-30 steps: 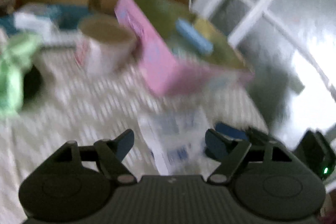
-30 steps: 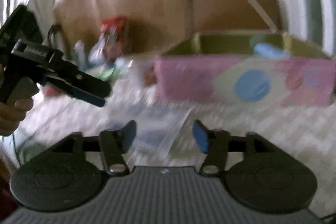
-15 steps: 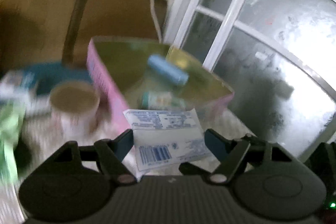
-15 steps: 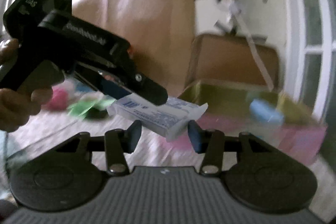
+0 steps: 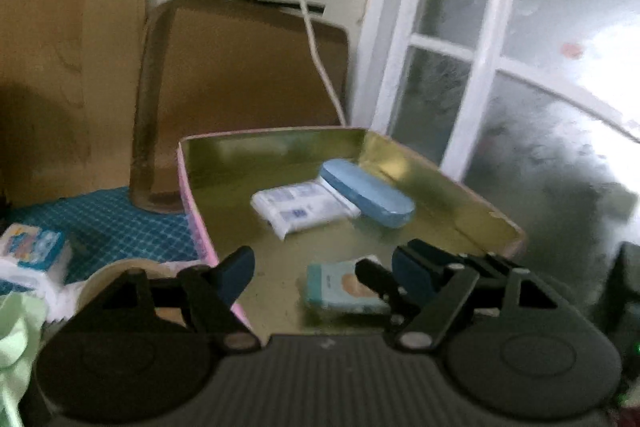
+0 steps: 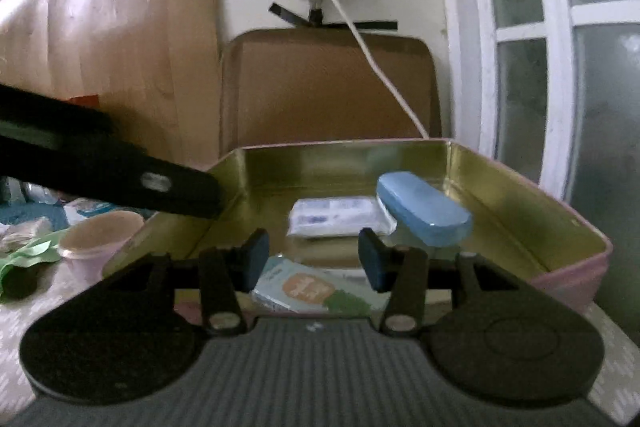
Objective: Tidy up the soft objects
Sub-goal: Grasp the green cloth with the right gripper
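Note:
A pink tin box (image 5: 472, 195) with a gold inside stands open in front of both grippers; it also shows in the right wrist view (image 6: 568, 227). In it lie a white tissue pack (image 5: 304, 207) (image 6: 336, 217), a blue oblong case (image 5: 368, 193) (image 6: 424, 213) and a small pale blue pack (image 5: 344, 289) (image 6: 308, 287). My left gripper (image 5: 322, 267) is open and empty above the box's near edge. My right gripper (image 6: 310, 257) is open and empty at the box's front wall. The left gripper's black body (image 6: 108, 167) crosses the right wrist view on the left.
A paper cup (image 6: 100, 243) stands left of the box, with green cloth (image 6: 28, 259) beside it. More packs (image 5: 32, 251) lie on a blue checked cloth (image 5: 120, 223). Brown cardboard (image 6: 328, 87), a white cable (image 6: 368, 55) and a window (image 5: 520, 87) are behind.
The white tissue pack that my left gripper held over the box now lies inside it. The left gripper has opened and both grippers have moved closer over the box.

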`<state>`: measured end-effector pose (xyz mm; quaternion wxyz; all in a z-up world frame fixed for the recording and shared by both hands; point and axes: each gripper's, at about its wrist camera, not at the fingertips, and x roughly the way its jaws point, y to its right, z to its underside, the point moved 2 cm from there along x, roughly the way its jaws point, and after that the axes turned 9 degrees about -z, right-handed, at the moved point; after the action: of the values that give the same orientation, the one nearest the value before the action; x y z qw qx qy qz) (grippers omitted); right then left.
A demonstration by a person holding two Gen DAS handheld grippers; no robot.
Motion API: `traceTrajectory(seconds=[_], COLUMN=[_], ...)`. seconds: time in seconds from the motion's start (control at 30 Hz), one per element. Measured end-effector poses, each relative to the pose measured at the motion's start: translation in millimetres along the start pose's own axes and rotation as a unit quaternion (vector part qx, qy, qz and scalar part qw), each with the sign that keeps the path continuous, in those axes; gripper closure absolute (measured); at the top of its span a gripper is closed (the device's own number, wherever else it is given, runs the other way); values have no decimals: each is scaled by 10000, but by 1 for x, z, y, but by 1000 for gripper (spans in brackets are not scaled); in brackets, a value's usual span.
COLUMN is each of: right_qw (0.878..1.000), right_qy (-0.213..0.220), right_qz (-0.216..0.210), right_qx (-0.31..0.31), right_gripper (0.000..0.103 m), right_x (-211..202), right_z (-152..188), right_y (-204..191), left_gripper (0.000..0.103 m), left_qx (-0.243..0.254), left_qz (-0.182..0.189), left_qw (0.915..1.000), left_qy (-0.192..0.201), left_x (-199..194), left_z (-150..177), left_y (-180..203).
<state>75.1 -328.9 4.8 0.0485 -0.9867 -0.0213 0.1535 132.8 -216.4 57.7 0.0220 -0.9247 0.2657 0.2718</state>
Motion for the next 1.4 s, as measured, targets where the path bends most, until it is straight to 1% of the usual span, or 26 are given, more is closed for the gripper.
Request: traceTrajectory(seconds=[0.03,0.13,0.17,0.2,0.27,0.3,0.37,0.43,0.47,0.57,0.6,0.67,0.7,0.77,0.83,0.93,0.97,1.0,1.03,1.07,1.1,1.13,1.23,1.27,1.33,1.4], right_qw=[10000,9996,9992,9987,9972,9966,9943,9898,9867,9723,9691,9646,9627,9615,9608,9556,9537,9502,9476,9487,9464,9489,9586,9614,9630,9637], right_qy=[91,258,340,405,577,605,569,363,203,-302,-454,-706,-818,-974,-1064,-1313,-1404,-1533,-1624,-1496,-1435,-1364,-1017,-899,-683,-500], right_qz=[18,-47,-96,-131,-271,-396,-808,-1342,-1593,-2315,-2425,-2541,-2575,-2547,-2453,-2401,-2373,-2340,-2282,-2144,-2099,-2073,-2164,-2239,-2450,-2523], right_qx=[-21,80,184,263,381,398,403,319,266,140,78,-101,-178,-352,-736,-1091,-1201,-1373,-1536,-1777,-1991,-1950,-1544,-1323,-896,-718], right_gripper=[51,51,51,51,50,51,51,52,53,55,56,56,56,56,56,56,61,88,99,99,99,99,99,99,98,98], right_x=[-8,-27,-37,-38,-56,-56,-63,-60,-56,-35,-26,-4,9,32,52,83,93,103,110,112,113,110,88,76,45,8], right_z=[2,5,6,5,7,7,7,5,6,8,9,10,9,6,5,6,7,10,14,16,15,12,-4,-10,-18,-18], right_y=[-2,-9,-11,-13,-22,-27,-46,-70,-84,-129,-142,-169,-182,-200,-222,-245,-252,-260,-265,-269,-273,-273,-262,-257,-241,-222], left_gripper=[20,19,19,19,19,19,20,21,21,22,24,25,25,25,25,25,25,25,25,25,24,23,23,23,23,23], left_qx=[-36,-158,-188,-227,-272,-313,-473,-598,-706,-1002,-1186,-1592,-1693,-1740,-1717,-1736,-1755,-1787,-1824,-1862,-1900,-1937,-1982,-1978,-1983,-2014], left_qz=[91,221,190,66,-357,-652,-1254,-1818,-2017,-2257,-2270,-2040,-2014,-1925,-1857,-1778,-1761,-1735,-1710,-1686,-1662,-1642,-1614,-1607,-1576,-1557], left_qw=[9999,9996,9996,9997,9990,9974,9909,9812,9765,9687,9662,9658,9646,9657,9674,9686,9686,9685,9682,9679,9676,9672,9668,9670,9674,9671], left_qy=[60,66,45,17,-8,-24,-154,-252,-282,-238,-304,-146,-167,-134,-120,-85,-75,-62,-50,-36,-22,-10,1,5,12,9], left_x=[-13,-51,-62,-75,-92,-101,-114,-121,-125,-132,-132,-137,-138,-140,-140,-143,-143,-144,-144,-144,-145,-146,-146,-146,-146,-146], left_z=[6,32,41,54,74,85,103,117,124,139,143,143,146,147,146,149,149,150,151,151,152,152,152,152,152,152], left_y=[-5,-25,-34,-47,-72,-87,-120,-147,-160,-189,-198,-211,-215,-217,-216,-214,-214,-216,-217,-219,-220,-221,-223,-223,-225,-226])
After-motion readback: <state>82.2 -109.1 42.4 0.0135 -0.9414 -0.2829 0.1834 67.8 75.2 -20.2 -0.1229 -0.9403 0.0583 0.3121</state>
